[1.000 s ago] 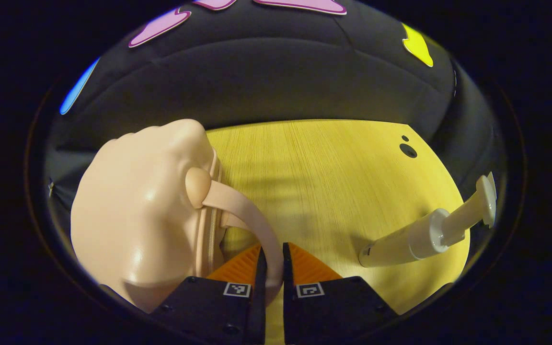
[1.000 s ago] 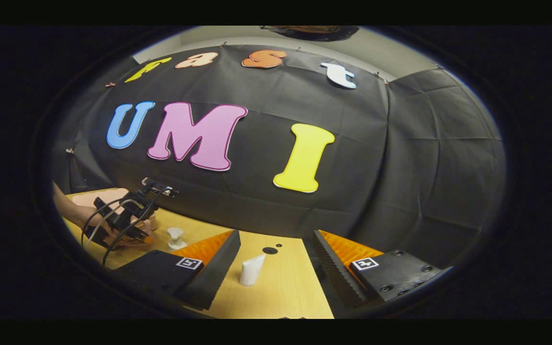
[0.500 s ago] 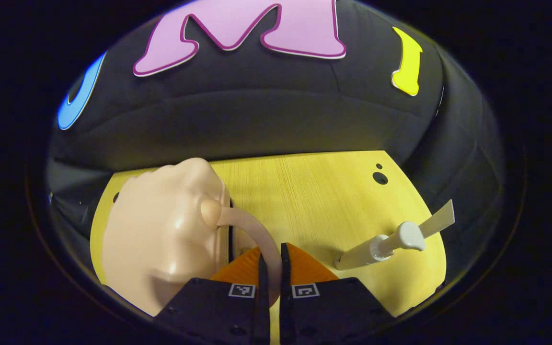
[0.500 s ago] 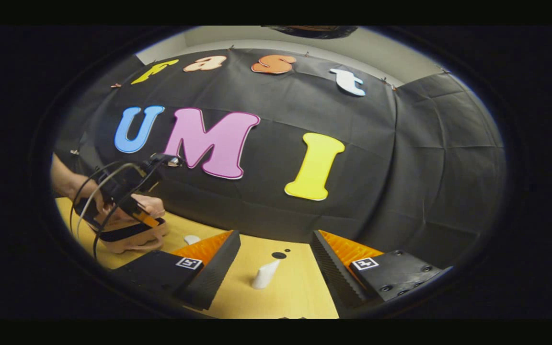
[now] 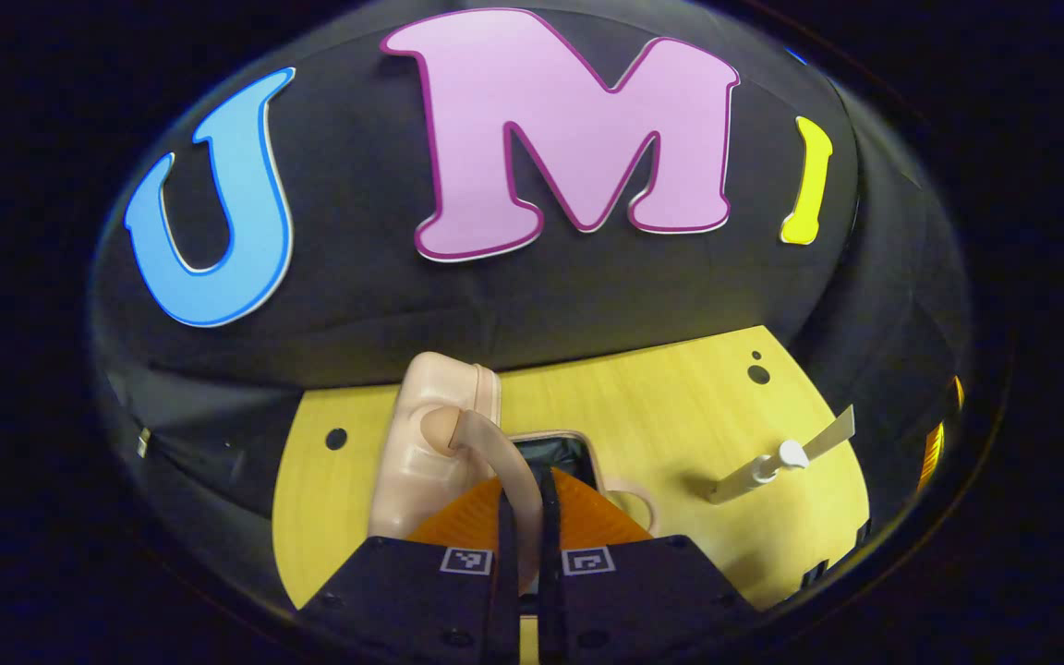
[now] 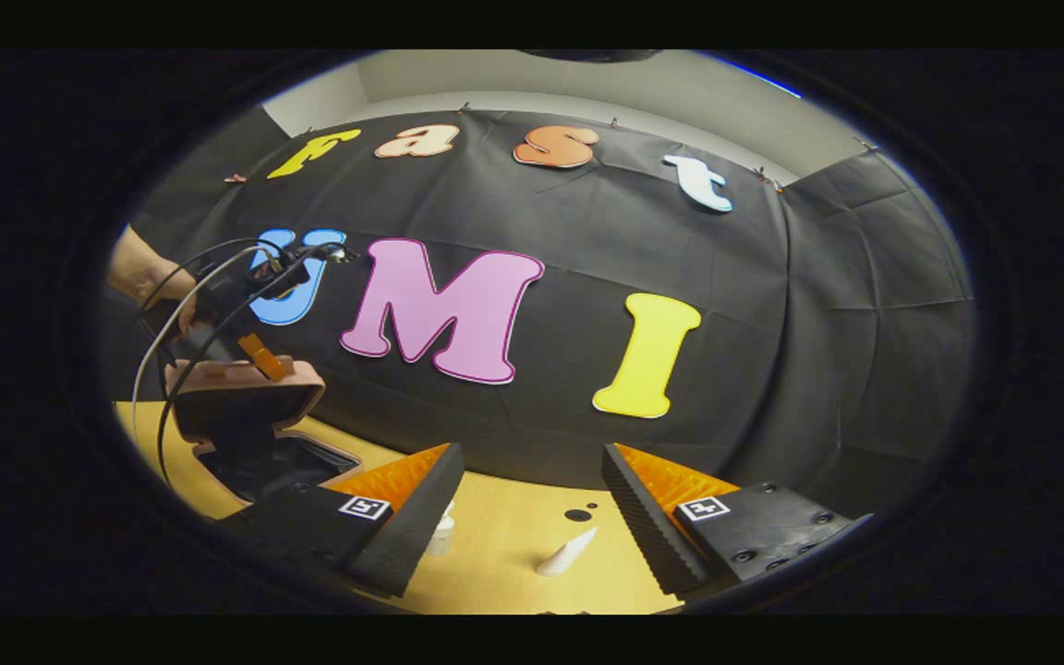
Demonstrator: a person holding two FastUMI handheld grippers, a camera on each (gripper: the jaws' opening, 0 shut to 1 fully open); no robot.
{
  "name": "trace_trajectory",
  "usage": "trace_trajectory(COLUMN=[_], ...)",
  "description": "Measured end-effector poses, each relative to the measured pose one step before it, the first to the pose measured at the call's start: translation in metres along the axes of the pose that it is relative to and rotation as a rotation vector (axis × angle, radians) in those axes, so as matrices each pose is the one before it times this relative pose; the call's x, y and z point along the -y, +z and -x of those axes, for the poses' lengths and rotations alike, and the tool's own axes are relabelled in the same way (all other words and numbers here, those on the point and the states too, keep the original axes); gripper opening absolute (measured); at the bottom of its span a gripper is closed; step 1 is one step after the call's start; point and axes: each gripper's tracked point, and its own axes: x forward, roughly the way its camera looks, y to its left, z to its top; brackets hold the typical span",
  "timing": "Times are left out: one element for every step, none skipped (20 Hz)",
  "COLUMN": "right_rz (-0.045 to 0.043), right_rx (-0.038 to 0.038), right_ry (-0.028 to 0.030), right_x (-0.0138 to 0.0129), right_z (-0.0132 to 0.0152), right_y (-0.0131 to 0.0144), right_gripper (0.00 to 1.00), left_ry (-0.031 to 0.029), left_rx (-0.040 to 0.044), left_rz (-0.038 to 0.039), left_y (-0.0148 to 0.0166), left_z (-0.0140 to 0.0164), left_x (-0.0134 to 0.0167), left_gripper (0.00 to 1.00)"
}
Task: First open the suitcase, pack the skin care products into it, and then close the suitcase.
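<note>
Left gripper (image 5: pixel 523 517) fingers cover the lower end of the suitcase handle (image 5: pixel 495 453) and part of the dark interior; in the right gripper view a finger (image 6: pixel 403 526) hides most of a small white bottle (image 6: pixel 441 534) behind it

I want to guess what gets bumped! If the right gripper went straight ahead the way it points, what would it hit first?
Probably nothing on the table: the right gripper is open, and the white tube lies low between its fingers. Straight on, it looks free until the black cloth wall, though depth is hard to judge.
</note>
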Motion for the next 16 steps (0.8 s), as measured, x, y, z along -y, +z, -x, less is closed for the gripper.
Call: trace_trajectory(right_rz=[-0.00027,0.00081,0.00409,0.0064,0.01394,0.0136,0.00812,0.00454,0.00317,0.00203,0.00081,0.00224,0.0062,0.00642,-0.00333,-0.02582], right_rx=[-0.00474,-0.00227,-0.00229,-0.00148,-0.00013,0.0005,-0.00558,-0.01296,-0.0131,-0.00868,-0.00982,-0.00852,-0.01413,-0.00822,-0.01143,-0.00064], right_ry=[-0.00703,-0.00859,-0.00988,-0.00947,-0.01123,-0.01034,-0.00293,0.00117,-0.00321,-0.00928,-0.01406,-0.01376,-0.01638,-0.0137,-0.02495,-0.02446], right_x=[-0.00309,-0.00272,-0.00259,-0.00327,0.00107,-0.00056,-0.00521,-0.00614,-0.00495,-0.00317,-0.00247,-0.00412,-0.00435,-0.0045,-0.00251,-0.00172], right_z=[0.00066,0.00134,0.00147,0.00092,0.00036,0.00076,0.00271,0.00257,0.00268,0.00243,0.00192,0.0029,0.00247,0.003,0.00364,0.00476], right_y=[0.00029,0.00091,0.00116,0.00146,0.00019,0.00031,-0.0003,-0.00258,-0.00257,-0.00074,-0.00142,-0.0021,-0.00337,-0.00228,-0.00304,-0.00184], right_gripper=[0.97,0.96,0.97,0.96,0.96,0.96,0.97,0.97,0.97,0.97,0.96,0.97,0.97,0.97,0.96,0.95], left_ry=[0.02991,0.03752,0.04368,0.04796,0.0495,0.04337,0.03968,0.01925,0.01231,0.00931,0.00853,0.00413,-0.00051,-0.00862,-0.00953,-0.01485], left_rx=[0.00328,-0.00012,0.00147,0.00832,0.00457,0.00883,0.00429,-0.00281,-0.00408,-0.00267,-0.00386,0.00076,-0.00521,-0.00659,-0.00681,-0.01147], left_rz=[-0.02695,-0.02164,-0.02726,-0.03131,-0.01865,-0.0139,-0.01046,0.00371,0.01318,0.01681,0.0111,0.00599,0.01164,0.01972,0.02665,0.02602], left_y=[-0.00176,-0.00189,-0.00524,-0.00429,-0.00578,-0.00629,-0.00932,-0.01071,-0.01272,-0.01239,-0.01575,-0.01314,-0.0174,-0.01584,-0.0177,-0.01542], left_z=[0.00338,0.00364,-0.00034,-0.00249,-0.00174,-0.00591,-0.00458,-0.00807,-0.00897,-0.01089,-0.01494,-0.0151,-0.01534,-0.01687,-0.01505,-0.0137], left_x=[-0.02172,-0.02322,-0.0258,-0.0254,-0.02683,-0.02475,-0.02472,-0.02164,-0.01795,-0.01454,-0.01626,-0.01191,-0.00814,-0.00631,-0.00536,-0.00242], left_gripper=[0.13,0.13,0.13,0.13,0.13,0.13,0.12,0.12,0.12,0.12,0.12,0.12,0.12,0.12,0.12,0.12])
